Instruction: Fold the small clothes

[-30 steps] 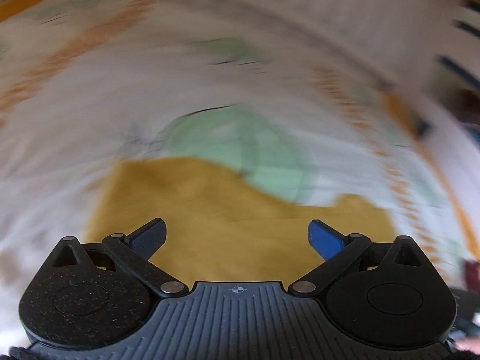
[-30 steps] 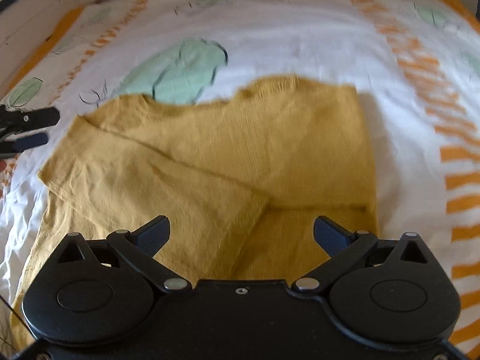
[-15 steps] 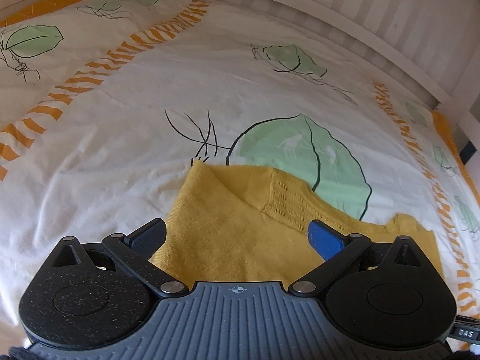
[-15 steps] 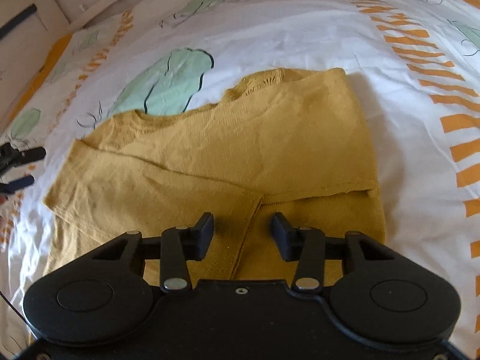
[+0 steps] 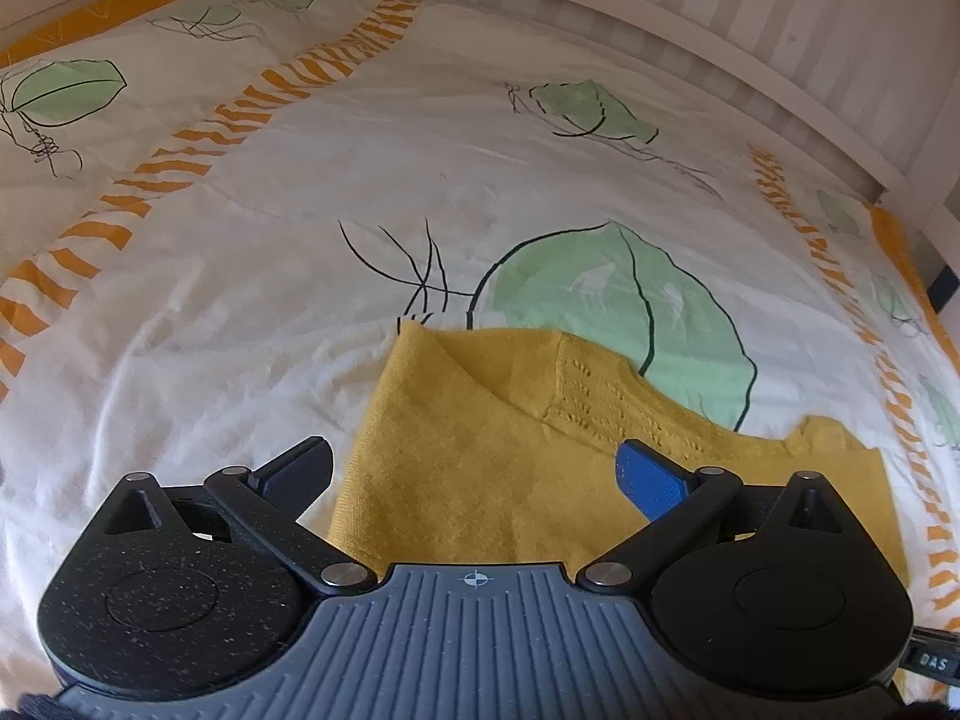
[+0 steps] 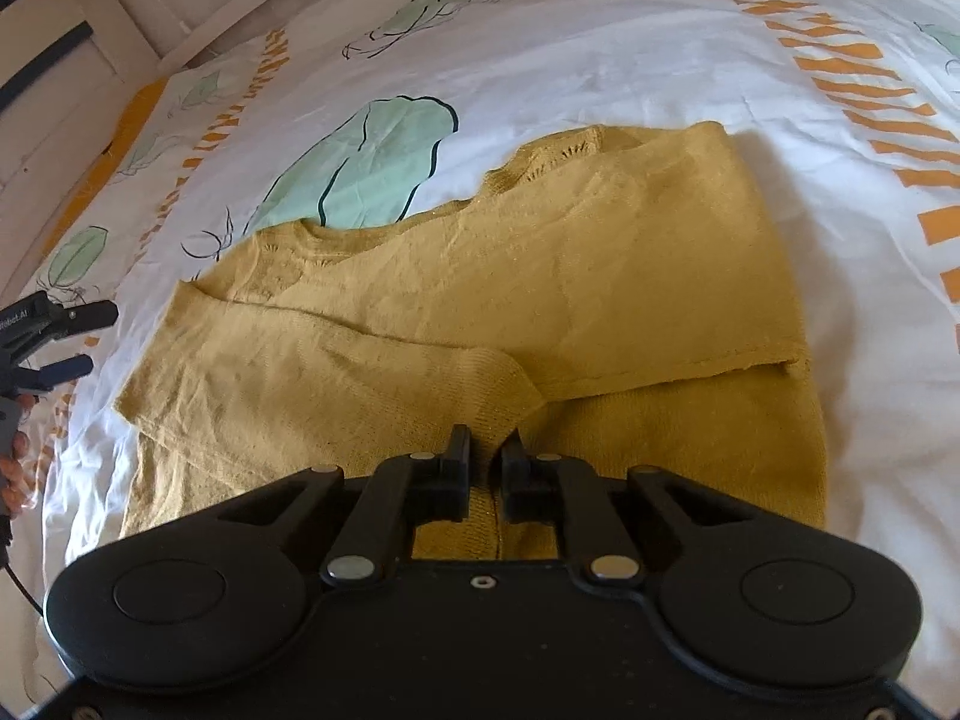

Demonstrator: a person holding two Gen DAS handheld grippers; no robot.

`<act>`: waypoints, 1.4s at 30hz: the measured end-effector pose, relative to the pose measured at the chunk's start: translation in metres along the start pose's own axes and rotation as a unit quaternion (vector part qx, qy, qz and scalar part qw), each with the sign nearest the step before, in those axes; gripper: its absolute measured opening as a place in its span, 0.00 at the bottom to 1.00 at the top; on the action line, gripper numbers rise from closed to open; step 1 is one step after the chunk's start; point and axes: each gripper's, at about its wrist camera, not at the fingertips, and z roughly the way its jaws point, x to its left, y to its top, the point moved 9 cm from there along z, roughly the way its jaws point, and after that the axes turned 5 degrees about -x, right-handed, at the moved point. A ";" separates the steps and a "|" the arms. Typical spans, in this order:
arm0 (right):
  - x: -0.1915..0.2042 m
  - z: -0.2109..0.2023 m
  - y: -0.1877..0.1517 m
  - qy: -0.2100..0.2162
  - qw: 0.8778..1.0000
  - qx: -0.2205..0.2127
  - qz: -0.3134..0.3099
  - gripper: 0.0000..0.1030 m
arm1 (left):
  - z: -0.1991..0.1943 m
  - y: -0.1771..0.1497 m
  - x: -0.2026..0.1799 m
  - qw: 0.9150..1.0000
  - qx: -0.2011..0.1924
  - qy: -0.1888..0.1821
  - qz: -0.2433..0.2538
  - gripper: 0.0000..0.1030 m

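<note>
Between the right claw's pads: a pinched ridge of the yellow knit sweater (image 6: 540, 300), near its lower hem.
Right claw (image 6: 485, 468): clenched on the sweater; pads nearly together, fabric bunched between them.
Left claw (image 5: 474, 474): released; blue pads (image 5: 651, 483) spread wide, hovering above the sweater's edge, gripping nothing.
Sweater position: flat on the bed, directly ahead of both claws; one sleeve folded across the body ahead of the right claw.
Bedcover (image 5: 300, 228): white, printed with green leaves and orange stripes, beyond and beside both claws.
Left claw in right view (image 6: 57, 339): far left of the right claw, off the sweater's edge.
Bed rail (image 5: 720, 12): white slats, beyond the left claw.
</note>
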 end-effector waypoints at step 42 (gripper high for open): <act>-0.099 -0.004 0.091 -0.215 0.972 -0.083 -0.043 0.29 | 0.017 -0.021 0.001 0.998 0.042 0.013 0.052 0.99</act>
